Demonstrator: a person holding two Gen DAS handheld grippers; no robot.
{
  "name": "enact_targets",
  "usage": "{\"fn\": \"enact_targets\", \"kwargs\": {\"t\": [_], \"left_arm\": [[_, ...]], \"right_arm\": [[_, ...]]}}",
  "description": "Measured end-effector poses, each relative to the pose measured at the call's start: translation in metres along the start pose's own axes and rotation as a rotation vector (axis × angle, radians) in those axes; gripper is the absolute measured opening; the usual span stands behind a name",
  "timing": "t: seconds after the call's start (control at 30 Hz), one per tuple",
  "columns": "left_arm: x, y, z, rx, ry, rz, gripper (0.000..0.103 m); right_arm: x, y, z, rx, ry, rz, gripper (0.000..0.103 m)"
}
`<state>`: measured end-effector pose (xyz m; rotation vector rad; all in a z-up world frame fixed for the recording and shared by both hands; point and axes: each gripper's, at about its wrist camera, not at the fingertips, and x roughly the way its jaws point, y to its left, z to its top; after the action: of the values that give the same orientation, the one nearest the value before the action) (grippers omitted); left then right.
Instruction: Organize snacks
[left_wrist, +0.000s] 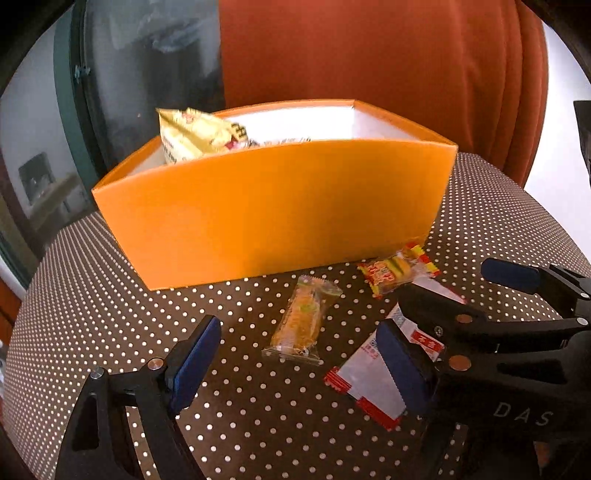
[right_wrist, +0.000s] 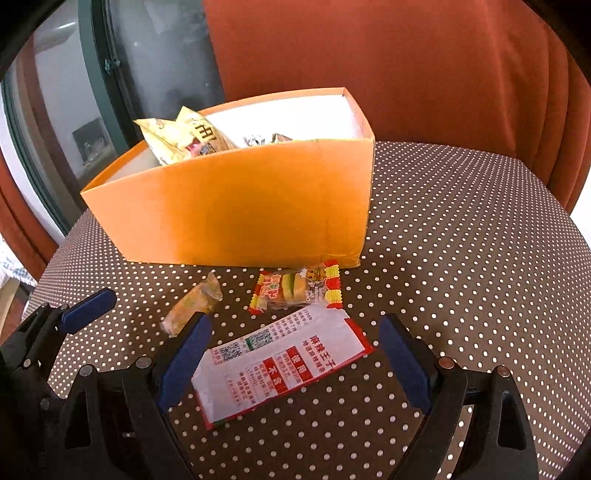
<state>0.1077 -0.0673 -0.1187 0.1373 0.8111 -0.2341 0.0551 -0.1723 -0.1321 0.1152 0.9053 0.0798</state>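
Note:
An orange box (left_wrist: 273, 206) (right_wrist: 236, 206) stands on the dotted table with a gold snack bag (left_wrist: 192, 134) (right_wrist: 181, 138) inside at its left end. Three packets lie in front of it. My left gripper (left_wrist: 299, 365) is open, low over the table, its pads on either side of a clear-wrapped yellow snack (left_wrist: 299, 325) (right_wrist: 192, 308) without touching it. My right gripper (right_wrist: 293, 369) is open too and straddles a white and red packet (right_wrist: 280, 365) (left_wrist: 369, 380). A red and yellow burger-candy packet (left_wrist: 397, 271) (right_wrist: 295, 290) lies against the box's front wall.
A brown tablecloth with white dots (left_wrist: 110, 302) (right_wrist: 461, 258) covers the table. A rust-red padded chair back (left_wrist: 369, 55) (right_wrist: 369, 55) rises behind the box, and a dark-framed window (left_wrist: 74, 92) is at the left. The two grippers sit close side by side.

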Motion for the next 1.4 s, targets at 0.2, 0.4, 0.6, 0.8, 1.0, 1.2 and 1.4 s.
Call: {"fn": "enact_targets", "kwargs": {"t": [0.2, 0.4, 0.6, 0.8, 1.0, 1.2, 1.4], "left_arm": [[0.016, 0.003, 0.013, 0.019, 0.045, 0.012, 0.080], [0.037, 0.004, 0.015, 0.008, 0.073, 0.001, 0.072], [0.054, 0.003, 0.013, 0.003, 0.089, -0.006, 0.062], [0.061, 0.004, 0.012, -0.015, 0.078, -0.014, 0.056], [0.066, 0.006, 0.017, -0.021, 0.078, -0.039, 0.047], [0.066, 0.002, 0.018, -0.001, 0.073, -0.050, 0.036], [0.067, -0.006, 0.019, 0.017, 0.078, -0.052, 0.028]], "right_arm": [[0.014, 0.002, 0.010, 0.001, -0.001, -0.015, 0.093], [0.029, 0.000, 0.019, 0.005, 0.006, -0.041, 0.093], [0.046, 0.001, 0.019, -0.013, 0.031, -0.064, 0.093], [0.056, 0.006, 0.021, -0.038, 0.020, -0.093, 0.093], [0.067, -0.002, 0.024, -0.010, 0.051, -0.050, 0.086], [0.071, -0.001, 0.029, -0.029, 0.053, -0.033, 0.071], [0.069, 0.005, 0.027, -0.040, 0.047, -0.002, 0.060]]}}
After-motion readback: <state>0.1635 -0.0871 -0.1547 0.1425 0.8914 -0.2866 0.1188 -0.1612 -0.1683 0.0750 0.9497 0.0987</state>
